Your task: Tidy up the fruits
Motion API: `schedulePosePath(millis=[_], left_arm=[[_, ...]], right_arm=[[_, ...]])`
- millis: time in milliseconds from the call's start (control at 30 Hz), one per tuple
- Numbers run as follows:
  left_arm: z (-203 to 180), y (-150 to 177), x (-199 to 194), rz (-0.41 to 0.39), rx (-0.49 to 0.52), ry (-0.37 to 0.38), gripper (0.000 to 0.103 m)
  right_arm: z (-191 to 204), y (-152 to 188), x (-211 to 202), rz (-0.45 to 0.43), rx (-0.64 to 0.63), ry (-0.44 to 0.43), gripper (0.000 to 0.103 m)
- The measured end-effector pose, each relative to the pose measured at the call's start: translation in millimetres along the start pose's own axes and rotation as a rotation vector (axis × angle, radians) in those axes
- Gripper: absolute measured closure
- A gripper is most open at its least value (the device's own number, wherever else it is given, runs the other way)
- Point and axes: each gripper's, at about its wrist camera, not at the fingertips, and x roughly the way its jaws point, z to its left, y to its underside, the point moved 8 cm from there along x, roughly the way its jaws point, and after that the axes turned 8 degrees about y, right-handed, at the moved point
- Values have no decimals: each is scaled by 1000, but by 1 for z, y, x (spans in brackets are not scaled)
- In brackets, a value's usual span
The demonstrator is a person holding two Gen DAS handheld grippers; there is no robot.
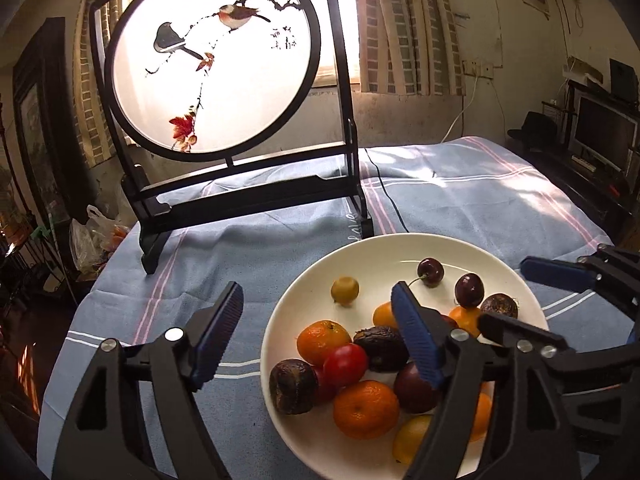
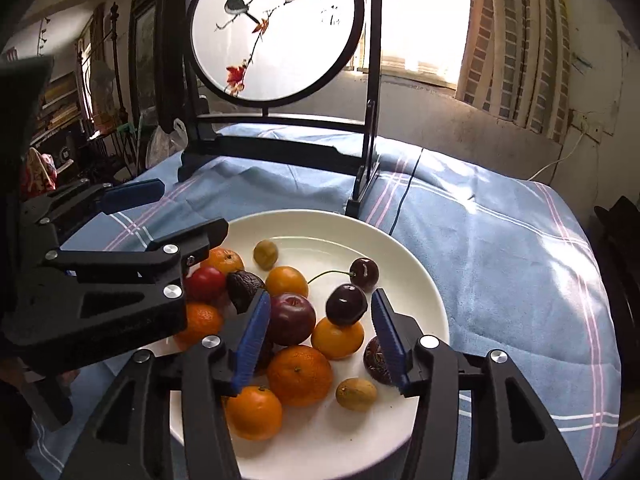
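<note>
Both tongs, left gripper (image 1: 316,336) and right gripper (image 2: 320,344), gape empty over the plate (image 2: 400,248), and a nudge could roll that two-o'clock cherry (image 2: 364,274) off the rim.

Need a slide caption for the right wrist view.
Open right tongs over a white plate of mixed fruit, screen behind.

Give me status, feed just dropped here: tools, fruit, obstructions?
Left tool open, empty. Right tool open, empty, over the fruit. Fruit piled on white plate. Bird screen stands behind, clear of plate.
</note>
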Motion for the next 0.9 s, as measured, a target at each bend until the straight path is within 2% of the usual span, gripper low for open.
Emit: schedulePosePath(millis=[33,133,167,267,333,500,600,700,900], left_arm=[[0,0,-8,-12,3,-7,21],[-1,1,-38,-59,24,-23,14],[-2,2,-49,-77,33,-30,10],[-4,8,-82,-134,47,-44,6],[-6,14,-99,-156,47,-44,6],[-7,34,-114,-158,28,-26,5],[-7,43,-104,-136,19,-24,5],[-4,48,-95,-135,5,-30,5],[-6,56,-98,-141,48,-51,5]], right_arm=[[-4,-2,-14,-32,16,9,32],[-16,-3,-51,-98,66,39,26],[-20,-1,-62,-121,81,62,24],[-32,8,-91,-196,127,166,10],[-36,18,-103,-226,178,188,9],[-34,45,-112,-247,323,102,8],[-28,57,-108,-264,307,119,6],[-25,61,-95,-215,276,155,6],[-16,64,-90,-194,269,138,6]])
